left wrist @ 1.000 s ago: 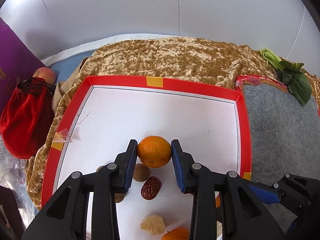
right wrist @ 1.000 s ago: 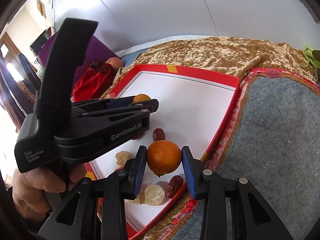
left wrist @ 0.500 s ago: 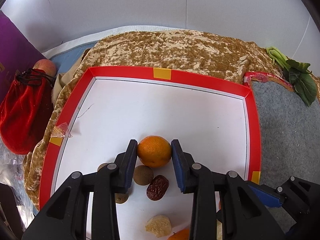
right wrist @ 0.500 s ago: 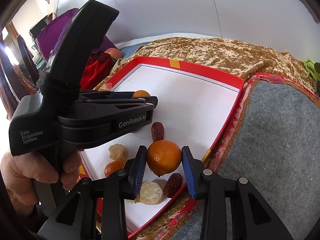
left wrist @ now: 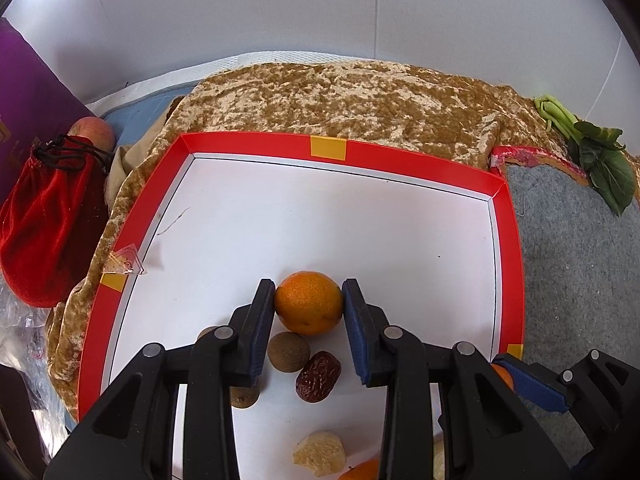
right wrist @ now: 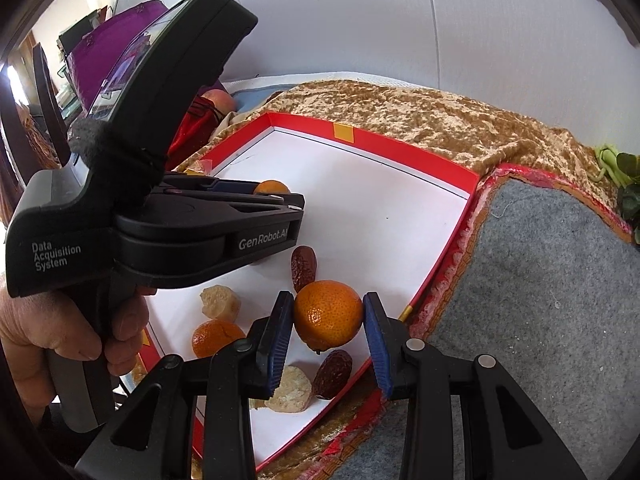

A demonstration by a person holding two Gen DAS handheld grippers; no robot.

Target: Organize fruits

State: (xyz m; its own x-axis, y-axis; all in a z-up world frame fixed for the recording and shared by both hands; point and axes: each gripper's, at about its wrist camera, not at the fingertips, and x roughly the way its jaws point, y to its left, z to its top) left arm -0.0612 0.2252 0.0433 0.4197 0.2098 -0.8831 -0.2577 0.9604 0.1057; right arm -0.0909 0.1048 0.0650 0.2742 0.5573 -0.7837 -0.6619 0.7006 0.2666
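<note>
White wall behind, crushed gold velvet cloth (left wrist: 360, 100) and grey felt mat (left wrist: 568, 260) underneath. Red-rimmed white tray (left wrist: 256, 144) on the velvet. Left tongs (left wrist: 308, 306) clamped on a round, dimpled mandarin (left wrist: 309, 303) pinched between blue pads, above the tray's middle. Right tongs (right wrist: 329, 322) clamped on a second mandarin (right wrist: 328, 316), above the tray's right edge near its near corner. Below: wrinkled dates (left wrist: 318, 376), a smooth brown longan (left wrist: 288, 351), pale lumpy chunks (right wrist: 220, 302), a peeled mandarin (right wrist: 214, 338).
</note>
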